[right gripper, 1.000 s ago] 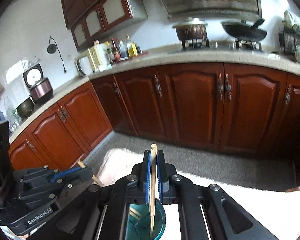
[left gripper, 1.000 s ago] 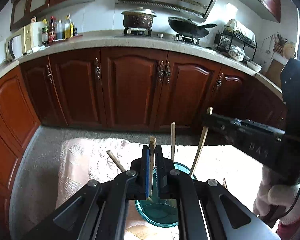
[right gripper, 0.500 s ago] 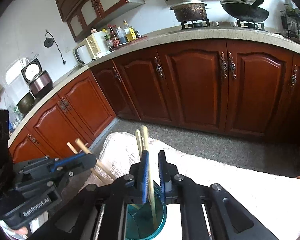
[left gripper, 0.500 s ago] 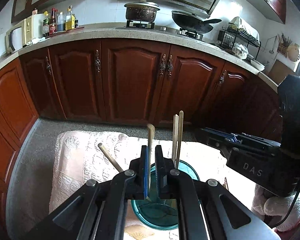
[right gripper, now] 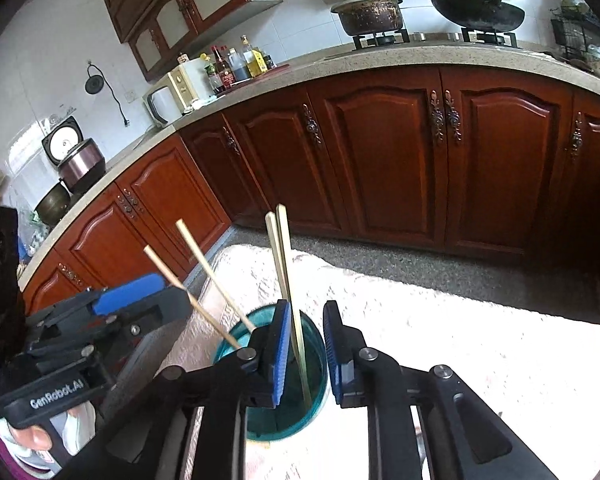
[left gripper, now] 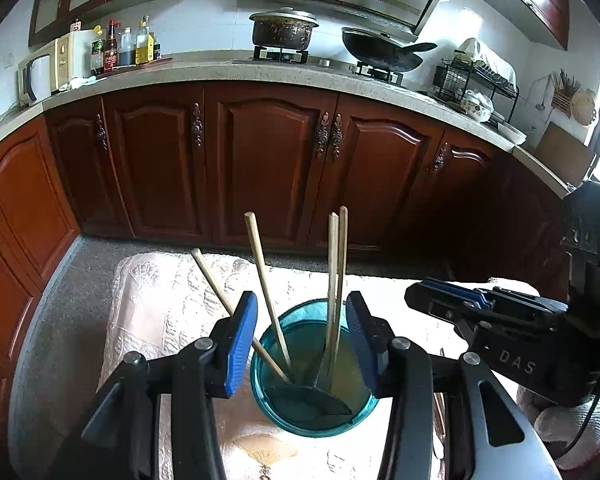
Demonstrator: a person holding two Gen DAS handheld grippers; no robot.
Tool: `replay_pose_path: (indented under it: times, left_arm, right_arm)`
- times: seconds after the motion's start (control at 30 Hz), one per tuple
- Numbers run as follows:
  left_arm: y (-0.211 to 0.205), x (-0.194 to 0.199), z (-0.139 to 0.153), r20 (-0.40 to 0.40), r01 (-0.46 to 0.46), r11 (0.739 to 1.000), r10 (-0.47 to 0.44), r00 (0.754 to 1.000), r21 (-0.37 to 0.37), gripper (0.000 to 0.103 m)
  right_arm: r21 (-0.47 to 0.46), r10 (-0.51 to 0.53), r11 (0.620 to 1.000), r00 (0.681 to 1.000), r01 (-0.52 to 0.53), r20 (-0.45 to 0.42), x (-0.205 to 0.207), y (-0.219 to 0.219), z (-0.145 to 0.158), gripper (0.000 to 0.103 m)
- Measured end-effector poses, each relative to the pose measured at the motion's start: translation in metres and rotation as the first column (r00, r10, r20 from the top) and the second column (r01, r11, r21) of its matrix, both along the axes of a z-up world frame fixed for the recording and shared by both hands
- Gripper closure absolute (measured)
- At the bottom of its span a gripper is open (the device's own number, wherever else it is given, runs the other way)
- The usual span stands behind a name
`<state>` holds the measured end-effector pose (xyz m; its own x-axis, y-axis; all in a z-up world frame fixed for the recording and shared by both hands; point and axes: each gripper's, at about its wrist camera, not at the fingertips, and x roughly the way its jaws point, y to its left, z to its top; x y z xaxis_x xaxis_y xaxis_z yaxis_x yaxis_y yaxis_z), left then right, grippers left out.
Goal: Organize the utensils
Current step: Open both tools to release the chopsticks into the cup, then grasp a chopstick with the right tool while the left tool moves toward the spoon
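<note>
While both my left gripper [left gripper: 302, 338] and right gripper [right gripper: 306, 350] hang spread and empty over the teal cup [left gripper: 312, 400], four chopsticks [left gripper: 336, 280] stand inside it on the pale embroidered cloth [left gripper: 160, 300], red-brown cabinets [left gripper: 268, 168] behind. Half a second ago each gripper pinched a chopstick; now both are released.

Left wrist view is taken from just behind the left hand-held gripper [left gripper: 302, 338], angled down and forward, close above the teal cup [left gripper: 314, 412]. Right wrist view is taken likewise behind the right hand-held gripper [right gripper: 306, 354], offset to the right. Shared by both: cup, chopsticks [right gripper: 284, 264], lace-covered surface [left gripper: 160, 304], red cabinets [right gripper: 384, 160], stove.
</note>
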<state>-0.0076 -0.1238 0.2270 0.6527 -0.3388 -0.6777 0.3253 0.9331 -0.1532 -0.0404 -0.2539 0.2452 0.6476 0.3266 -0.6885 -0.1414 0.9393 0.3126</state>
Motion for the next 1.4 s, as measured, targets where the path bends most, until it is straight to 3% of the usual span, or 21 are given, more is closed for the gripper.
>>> replay_pose_path:
  times: [0.3,0.7,0.9,1.1,1.4]
  left_arm:
    - [-0.015,-0.034,-0.002,0.013,0.026,1.000,-0.027,1.000,0.013,0.047]
    - [-0.041,-0.073,-0.003,0.015,0.099,0.995,-0.099,0.995,0.009,0.039]
    - [-0.053,-0.087,-0.015,-0.030,0.134,0.991,-0.134,0.991,-0.022,0.036]
    - [-0.064,-0.094,-0.044,-0.103,0.159,0.987,-0.158,0.982,0.000,0.036]
    - [-0.071,-0.097,-0.076,-0.177,0.178,0.983,-0.168,0.970,0.040,0.036]
  right_arm:
    - [-0.006,-0.052,0.999,0.999,0.052,-0.007,-0.053,-0.018,-0.001,0.079]
    - [-0.050,-0.161,0.986,0.984,0.158,-0.081,-0.126,-0.076,-0.022,0.076]
    - [-0.083,-0.226,0.973,0.958,0.214,-0.179,-0.153,-0.105,-0.062,0.075]
    - [-0.070,-0.257,0.966,0.927,0.248,-0.274,-0.160,-0.120,-0.111,0.075]
    - [-0.057,-0.253,0.967,0.897,0.250,-0.364,-0.139,-0.124,-0.164,0.077]
